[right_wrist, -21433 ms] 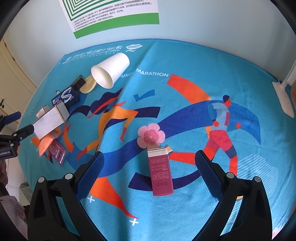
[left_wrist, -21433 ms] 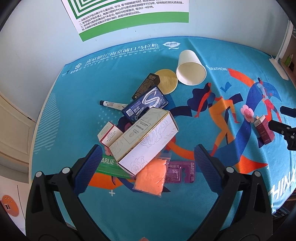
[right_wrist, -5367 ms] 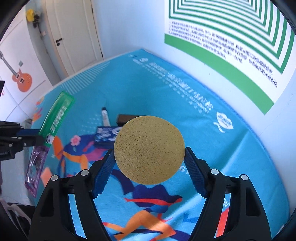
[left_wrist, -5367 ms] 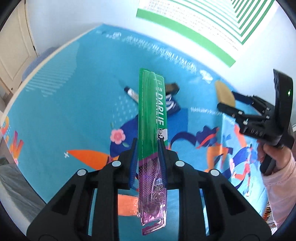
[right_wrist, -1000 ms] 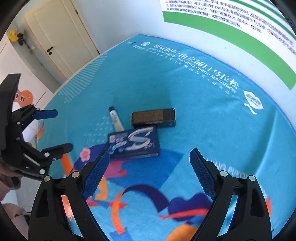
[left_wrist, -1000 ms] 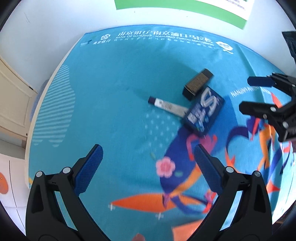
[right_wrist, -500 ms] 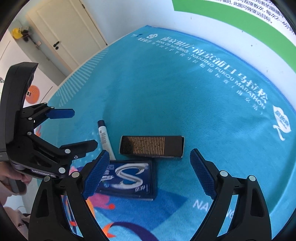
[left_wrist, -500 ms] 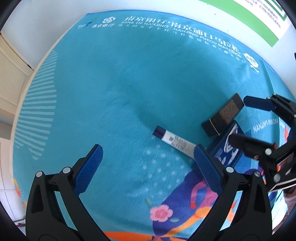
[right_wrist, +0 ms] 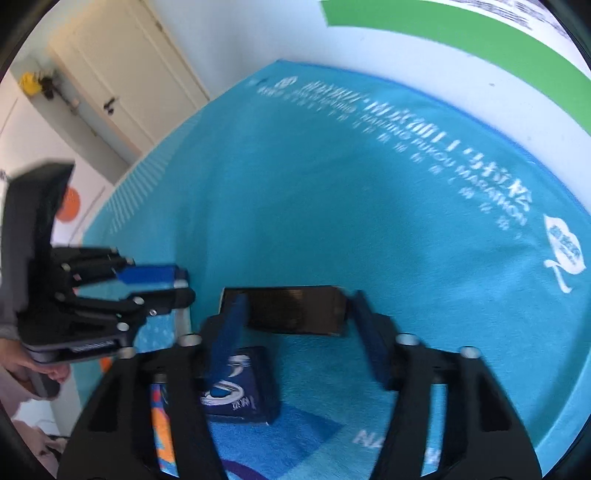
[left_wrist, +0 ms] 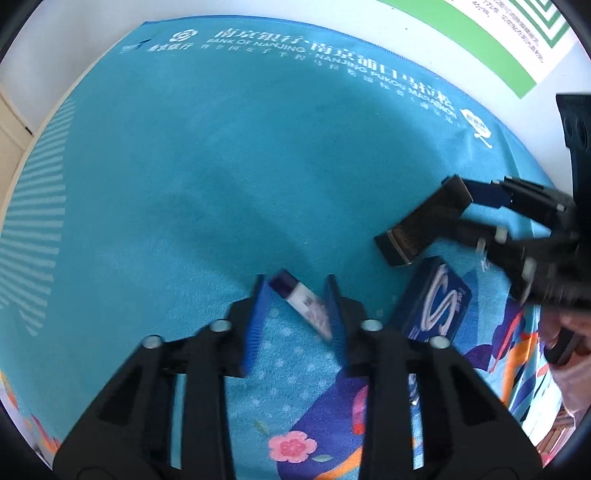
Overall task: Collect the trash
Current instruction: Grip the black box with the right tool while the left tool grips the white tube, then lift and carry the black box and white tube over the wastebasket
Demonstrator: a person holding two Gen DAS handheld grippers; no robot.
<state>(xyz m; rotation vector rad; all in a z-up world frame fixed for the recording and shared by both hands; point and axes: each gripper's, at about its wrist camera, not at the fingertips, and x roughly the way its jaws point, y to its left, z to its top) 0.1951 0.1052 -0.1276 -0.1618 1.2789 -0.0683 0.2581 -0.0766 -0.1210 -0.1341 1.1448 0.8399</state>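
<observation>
A small white tube with a dark purple cap (left_wrist: 301,301) lies on the blue marathon cloth (left_wrist: 221,147) between the fingers of my left gripper (left_wrist: 295,291), which has closed most of the way around it. A long black box (right_wrist: 295,310) lies between the fingers of my right gripper (right_wrist: 295,306), whose jaws sit at its two ends. The black box also shows in the left wrist view (left_wrist: 424,225). A dark blue packet with a white S (left_wrist: 436,299) lies beside both; it also shows in the right wrist view (right_wrist: 236,387).
The cloth covers a round table against a white wall with a green-and-white poster (right_wrist: 461,29). A cream door (right_wrist: 122,74) stands at the left. The left gripper (right_wrist: 147,284) shows in the right wrist view, close to the black box.
Both grippers have come down to the cloth and narrowed from wide open. The left now brackets the tube, the right the black box.
</observation>
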